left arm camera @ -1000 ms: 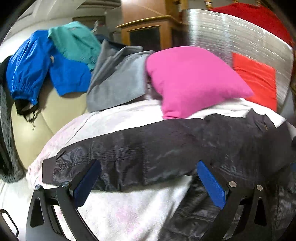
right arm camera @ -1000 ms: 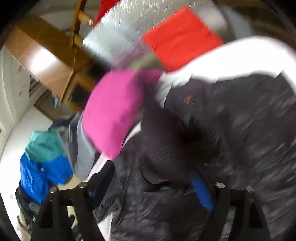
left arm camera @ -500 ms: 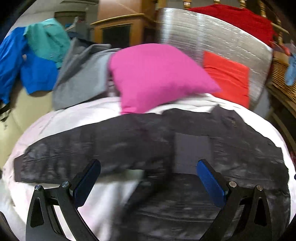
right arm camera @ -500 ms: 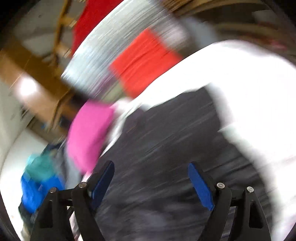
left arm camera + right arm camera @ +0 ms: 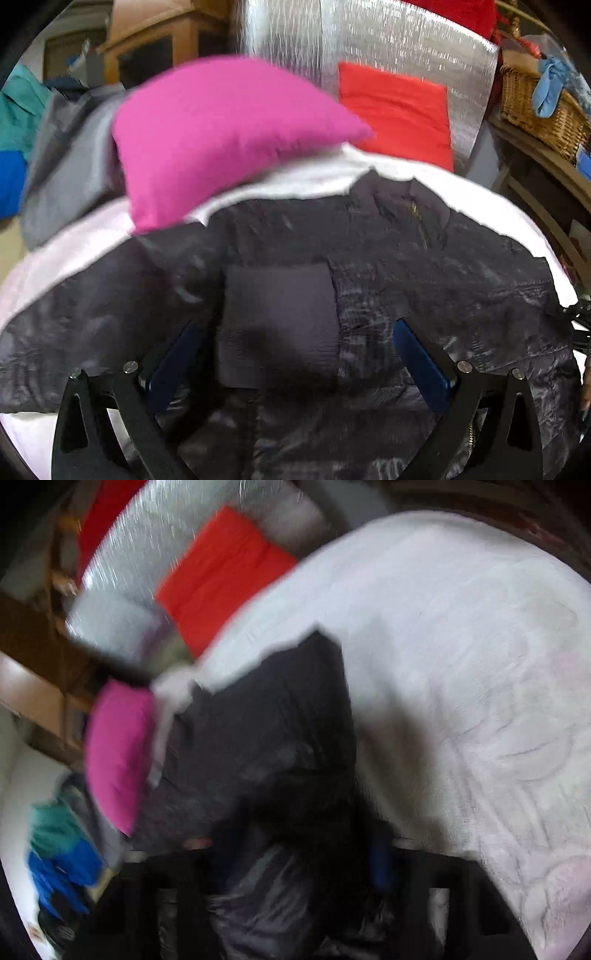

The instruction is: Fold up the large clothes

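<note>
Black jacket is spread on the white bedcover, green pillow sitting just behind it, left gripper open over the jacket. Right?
Nearly. The pillow is pink, not green, as the left wrist view shows. The rest holds: the black jacket is spread on the white bedcover, and the left gripper is open over the jacket.

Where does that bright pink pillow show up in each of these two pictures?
Left wrist view: the pink pillow fills the upper left, behind the black jacket.
Right wrist view: it sits at the left edge, tilted, beside the jacket.
Shared landmark: the red cushion against the silver panel.
</note>
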Motion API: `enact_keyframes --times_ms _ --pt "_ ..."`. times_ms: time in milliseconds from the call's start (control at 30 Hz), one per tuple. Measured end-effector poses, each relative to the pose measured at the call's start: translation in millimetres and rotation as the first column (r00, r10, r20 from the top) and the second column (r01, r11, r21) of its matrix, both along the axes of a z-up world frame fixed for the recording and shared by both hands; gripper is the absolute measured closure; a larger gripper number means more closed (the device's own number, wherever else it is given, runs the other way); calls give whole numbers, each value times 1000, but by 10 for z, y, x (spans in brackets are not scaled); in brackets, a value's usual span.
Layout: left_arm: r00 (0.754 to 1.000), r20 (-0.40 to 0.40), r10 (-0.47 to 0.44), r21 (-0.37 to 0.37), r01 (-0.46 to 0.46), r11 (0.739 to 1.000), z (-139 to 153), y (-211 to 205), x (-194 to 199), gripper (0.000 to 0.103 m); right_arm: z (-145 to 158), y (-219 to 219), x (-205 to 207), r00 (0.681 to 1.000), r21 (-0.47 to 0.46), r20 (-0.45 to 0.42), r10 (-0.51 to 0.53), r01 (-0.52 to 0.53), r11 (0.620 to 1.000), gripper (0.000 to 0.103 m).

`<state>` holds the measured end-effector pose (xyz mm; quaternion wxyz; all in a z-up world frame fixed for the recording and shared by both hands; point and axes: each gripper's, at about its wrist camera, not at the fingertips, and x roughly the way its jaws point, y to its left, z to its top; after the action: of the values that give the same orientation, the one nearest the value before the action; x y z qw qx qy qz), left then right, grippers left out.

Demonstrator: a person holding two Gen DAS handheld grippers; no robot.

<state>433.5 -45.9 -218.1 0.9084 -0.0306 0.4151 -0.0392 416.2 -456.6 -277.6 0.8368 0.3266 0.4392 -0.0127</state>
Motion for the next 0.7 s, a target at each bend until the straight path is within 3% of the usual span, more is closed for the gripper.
enact_keyframes --times_ms 100,200,267,333,367,400,433,500,567,700 --pt "997 -80 11 -17 -13 1000 -166 -53 121 18 248 57 -61 997 -100 75 -12 19 995 81" --pt "996 -86 23 42 -19 999 -202 -136 135 18 498 112 -170 985 -181 173 -21 53 982 81" --pt "995 -92 28 104 -19 994 -232 -207 114 18 276 152 -61 998 -196 60 -5 16 981 81" --pt "996 -88 23 138 -11 990 -212 -239 49 18 52 152 -5 999 -167 -32 -18 12 986 73" --pt "996 -87 24 152 -10 988 -178 -249 9 18 66 127 -41 999 -148 -22 -36 33 988 72" --pt "996 -82 27 153 -14 988 -128 -238 -38 18 118 113 -56 999 -132 -21 -43 39 990 65" --pt "997 -70 32 144 -21 989 -68 -222 -77 18 188 91 -96 999 -108 -10 -52 50 993 44" --pt "998 -35 57 117 -53 992 64 -116 -176 18 354 46 -270 991 -70 79 -106 111 991 22" --pt "995 -8 97 91 -96 991 147 61 -212 18 531 107 -412 981 -103 138 -134 149 984 22" --pt "975 23 220 33 -221 975 284 525 -399 18 674 320 -664 979 -136 184 -92 118 984 22"
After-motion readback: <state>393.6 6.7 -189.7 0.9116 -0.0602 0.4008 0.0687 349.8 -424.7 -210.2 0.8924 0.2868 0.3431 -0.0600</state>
